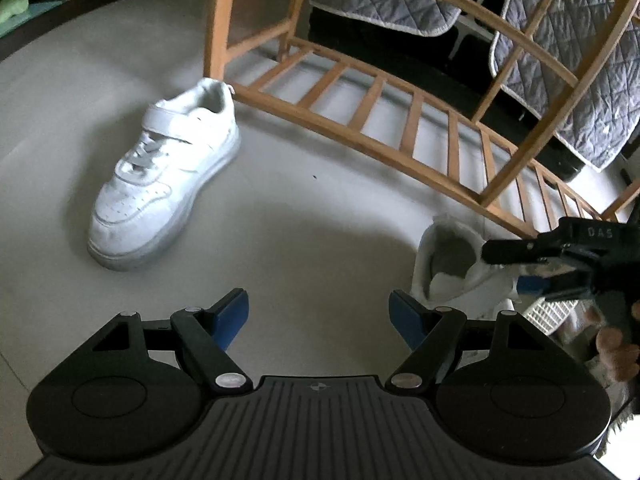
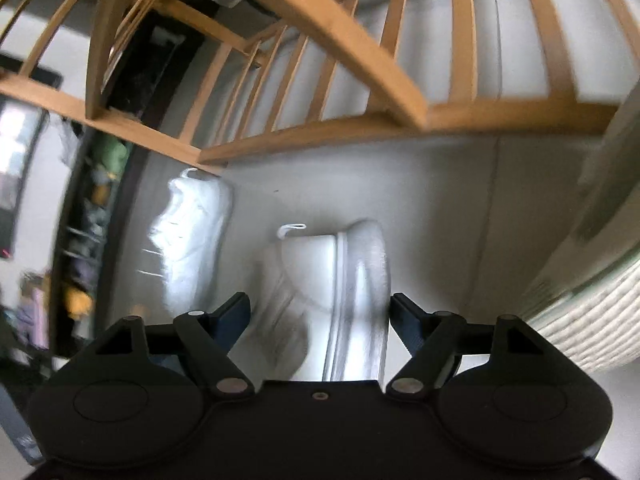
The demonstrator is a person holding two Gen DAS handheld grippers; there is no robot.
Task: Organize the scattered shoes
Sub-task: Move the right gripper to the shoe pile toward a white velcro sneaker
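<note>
A white sneaker [image 1: 160, 176] with a strap stands upright on the grey floor, its heel close to the wooden rack [image 1: 360, 120]. My left gripper [image 1: 318, 312] hovers open over bare floor, to the right of and nearer than that shoe, with nothing between its blue pads. A second white sneaker [image 2: 320, 272] lies sideways between the fingers of my right gripper [image 2: 318, 312], sole against the right pad and upper against the left, heel pointing away. The left wrist view shows this right gripper [image 1: 504, 270] at the far right, clamped on the shoe's collar [image 1: 444, 264]. The first sneaker [image 2: 192, 232] appears blurred at left.
The slatted wooden rack [image 2: 320, 128] has a low shelf just above the floor and spans the far side. Grey quilted blankets [image 1: 560, 80] hang over it. A white woven basket [image 2: 592, 320] sits at the right. A hand [image 1: 616, 348] holds the right gripper.
</note>
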